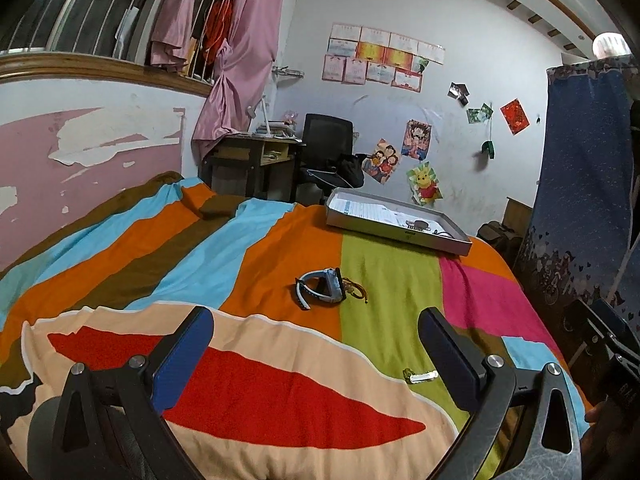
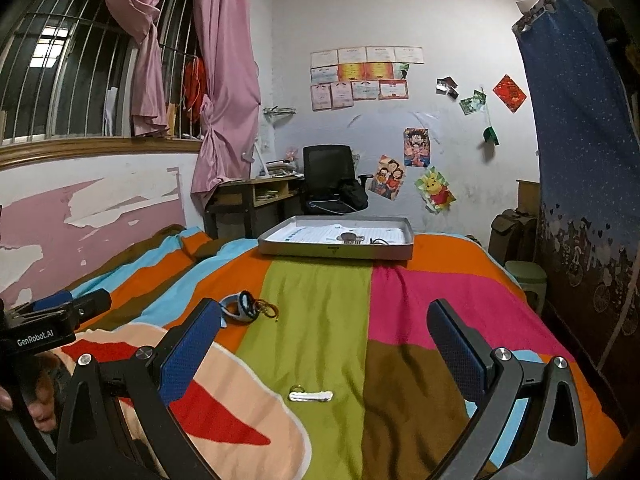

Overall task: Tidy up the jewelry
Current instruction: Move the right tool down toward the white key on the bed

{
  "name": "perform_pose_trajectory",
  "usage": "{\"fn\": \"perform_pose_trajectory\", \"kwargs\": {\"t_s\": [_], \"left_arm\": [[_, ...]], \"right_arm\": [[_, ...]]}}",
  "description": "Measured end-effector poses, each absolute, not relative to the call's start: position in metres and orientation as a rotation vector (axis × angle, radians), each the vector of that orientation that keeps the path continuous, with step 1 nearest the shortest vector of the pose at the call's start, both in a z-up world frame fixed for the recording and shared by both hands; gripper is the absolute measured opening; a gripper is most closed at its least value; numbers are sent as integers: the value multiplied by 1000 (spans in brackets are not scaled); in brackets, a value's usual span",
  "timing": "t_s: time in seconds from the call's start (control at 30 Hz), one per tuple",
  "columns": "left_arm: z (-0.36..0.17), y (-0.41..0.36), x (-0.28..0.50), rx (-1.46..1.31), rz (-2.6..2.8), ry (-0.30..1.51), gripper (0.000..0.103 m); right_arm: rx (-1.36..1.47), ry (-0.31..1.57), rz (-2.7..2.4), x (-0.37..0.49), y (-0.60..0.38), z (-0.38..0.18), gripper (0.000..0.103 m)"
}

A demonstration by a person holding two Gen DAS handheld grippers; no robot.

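Two grippers, both mine, both empty right now.

Watch: grey-blue wristwatch [image 1: 322, 289], chunky rounded case, curved rubbery-looking strap with a dark edge, lying on its side on the orange stripe near the middle of the bed.

Cord bracelet: thin brownish-orange loop [image 1: 355, 289], knotted, looks like string, touching the watch's right side where orange meets green.

Clip thing: small pale bar with a little ring at one end [image 2: 311, 395], glittery finish, flat on the green stripe, well apart from the watch and close to me. Can't tell exactly what it is.

Tray: shallow grey rectangular box lid [image 2: 336, 251], cardboard-looking, at the far end of the bed. Printed paper lines the bottom, plus a small dark round piece and a thin dark cord inside. Too small to say more.

Blanket: soft cotton-ish cover [image 1: 384, 280], wrinkled, big blocks of orange, lime, pink, sky blue, brown, cream and red.

Left gripper [image 1: 316, 350]: jaws spread wide, blue textured pads, holding and touching nothing, hovering over the cream and red patch, watch straight ahead.

Right gripper [image 2: 326, 344]: also wide apart, empty, over the green and brown stripes, clip thing between the fingers but lower on the blanket.
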State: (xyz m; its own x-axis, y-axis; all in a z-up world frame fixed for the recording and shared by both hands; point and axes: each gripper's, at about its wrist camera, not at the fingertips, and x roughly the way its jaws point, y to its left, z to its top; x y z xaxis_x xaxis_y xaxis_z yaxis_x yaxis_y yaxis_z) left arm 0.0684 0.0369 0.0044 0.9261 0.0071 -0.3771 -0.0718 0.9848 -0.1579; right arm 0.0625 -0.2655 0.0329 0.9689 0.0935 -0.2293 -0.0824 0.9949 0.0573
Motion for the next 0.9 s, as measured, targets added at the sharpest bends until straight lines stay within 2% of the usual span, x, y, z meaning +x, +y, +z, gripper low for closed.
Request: {"fn": "perform_pose_trajectory", "kwargs": {"t_s": [0.6, 0.9], "left_arm": [[-17, 44, 131, -178, 50, 526, 103], [-43, 40, 160, -160, 3, 688, 103]], "right_arm": [[47, 314, 69, 117, -268, 12, 101], [-8, 489, 156, 149, -271, -21, 101]]}}
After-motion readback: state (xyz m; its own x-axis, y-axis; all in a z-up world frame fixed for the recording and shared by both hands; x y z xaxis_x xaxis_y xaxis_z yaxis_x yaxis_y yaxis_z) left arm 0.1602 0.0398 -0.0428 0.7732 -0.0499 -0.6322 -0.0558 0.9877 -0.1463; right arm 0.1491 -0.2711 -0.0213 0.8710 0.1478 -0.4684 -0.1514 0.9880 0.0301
